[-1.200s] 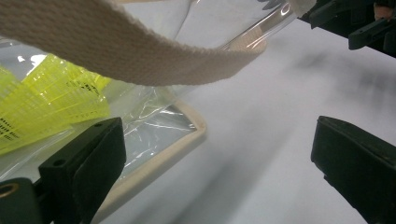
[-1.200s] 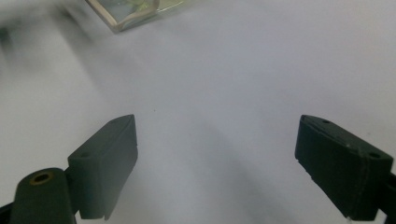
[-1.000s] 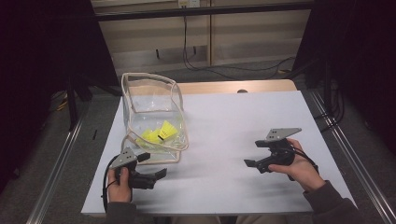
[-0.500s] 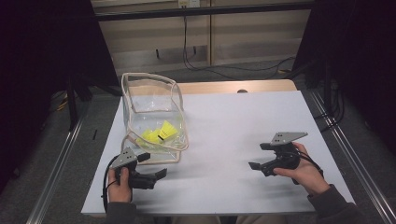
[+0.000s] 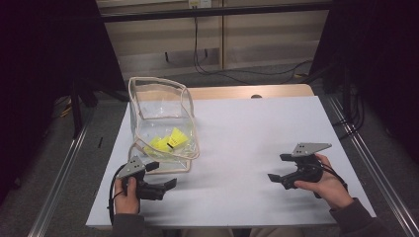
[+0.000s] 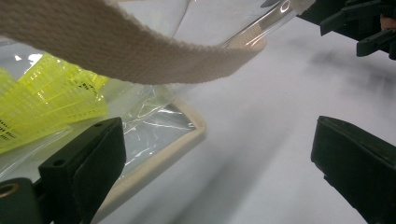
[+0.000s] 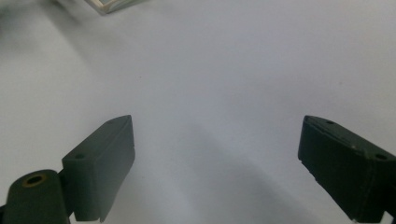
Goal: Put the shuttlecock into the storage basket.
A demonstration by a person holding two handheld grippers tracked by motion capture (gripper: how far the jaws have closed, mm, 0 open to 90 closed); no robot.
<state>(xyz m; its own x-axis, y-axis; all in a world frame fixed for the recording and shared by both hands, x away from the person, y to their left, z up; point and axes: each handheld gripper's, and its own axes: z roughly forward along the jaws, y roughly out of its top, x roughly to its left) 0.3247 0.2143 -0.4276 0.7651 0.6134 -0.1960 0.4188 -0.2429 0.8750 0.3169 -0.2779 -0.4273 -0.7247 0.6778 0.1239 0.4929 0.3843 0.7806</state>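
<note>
A clear plastic bag (image 5: 160, 118) with beige trim stands at the table's left, with yellow netted items (image 5: 168, 140) inside it. My left gripper (image 5: 163, 174) rests just in front of the bag's near corner, open and holding nothing. In the left gripper view, the bag's beige strap (image 6: 140, 51) hangs above the left gripper (image 6: 219, 154), and the yellow items (image 6: 46, 102) lie behind the plastic at the left. My right gripper (image 5: 276, 167) sits on the table's near right, open and empty. In the right gripper view, bare white table lies between the spread jaws of the right gripper (image 7: 217, 154).
The white table top (image 5: 247, 128) stretches between the two hands. A wooden strip (image 5: 247, 92) runs along its far edge, and metal rails (image 5: 365, 168) flank it. The bag's corner (image 7: 112, 4) shows at the top of the right gripper view.
My right hand has drifted a little to the right and toward the near edge with its gripper still open. The left gripper and the bag have stayed put.
</note>
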